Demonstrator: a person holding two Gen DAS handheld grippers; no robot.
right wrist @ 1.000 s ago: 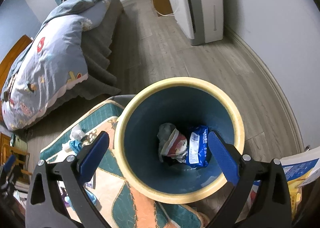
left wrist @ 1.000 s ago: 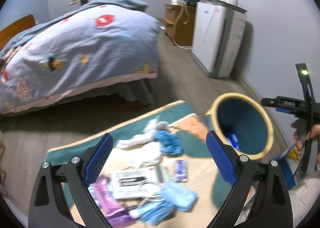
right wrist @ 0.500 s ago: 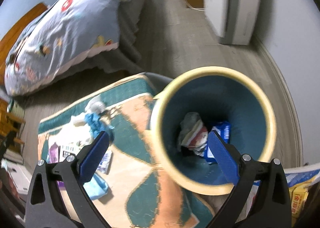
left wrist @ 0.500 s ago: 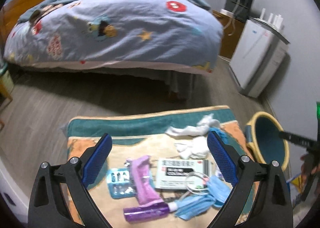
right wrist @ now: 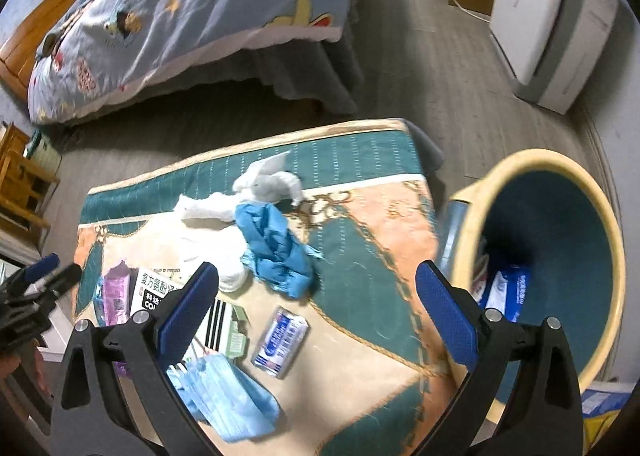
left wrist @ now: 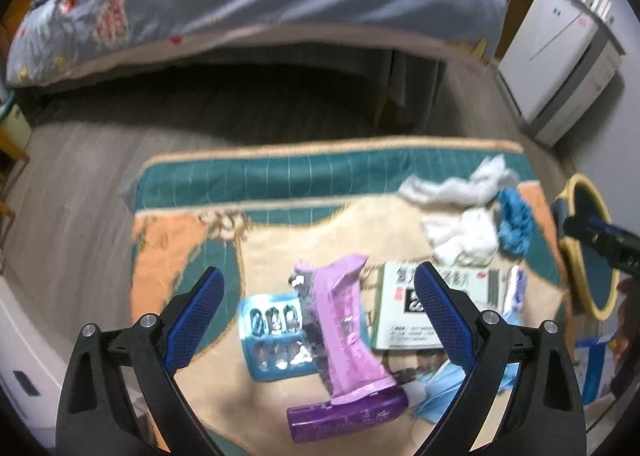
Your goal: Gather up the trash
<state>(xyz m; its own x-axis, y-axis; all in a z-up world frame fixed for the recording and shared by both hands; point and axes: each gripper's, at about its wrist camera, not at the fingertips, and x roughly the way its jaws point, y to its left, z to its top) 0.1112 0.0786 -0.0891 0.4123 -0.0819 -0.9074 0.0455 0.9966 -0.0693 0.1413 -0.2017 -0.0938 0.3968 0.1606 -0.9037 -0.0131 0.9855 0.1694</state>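
Left gripper (left wrist: 316, 316): jaws spread wide, holding nothing and touching nothing. It hovers over the rug (left wrist: 188, 240), with a purple tube (left wrist: 348, 412) and its crumpled lilac wrapper (left wrist: 340, 312) in the lower centre of the frame between the fingers. A blue blister pack (left wrist: 272, 336) lies just left of the wrapper, a white medicine box (left wrist: 416, 308) just right of it.

Right gripper (right wrist: 316, 312): jaws likewise fully apart, empty, clear of all items. Between its fingers, lower centre, lies a small silver-blue sachet (right wrist: 280, 340); a blue face mask (right wrist: 232, 404) sits at lower left, near the left finger. Further up the frame, a crumpled blue glove (right wrist: 276, 252) rests against white tissue wads (right wrist: 240, 199).

The trash bin (right wrist: 560, 268), yellow-rimmed with a blue interior, stands off the right edge of the rug, at the right of the frame. Wrappers (right wrist: 504, 292) are already inside.

Change from one second ago: the left view then faced the bin and the rug's right part; it now faces the litter head-on, the bin reduced to a sliver at the right edge. The right view looked straight down into the bin; it now takes in the rug, with the bin pushed to the right.

View differences: only the right view shows the bin's contents and the sachet clearly. Only the left view shows the blister pack and purple tube in full. A bed (right wrist: 180, 15) fills the upper left of the right view.
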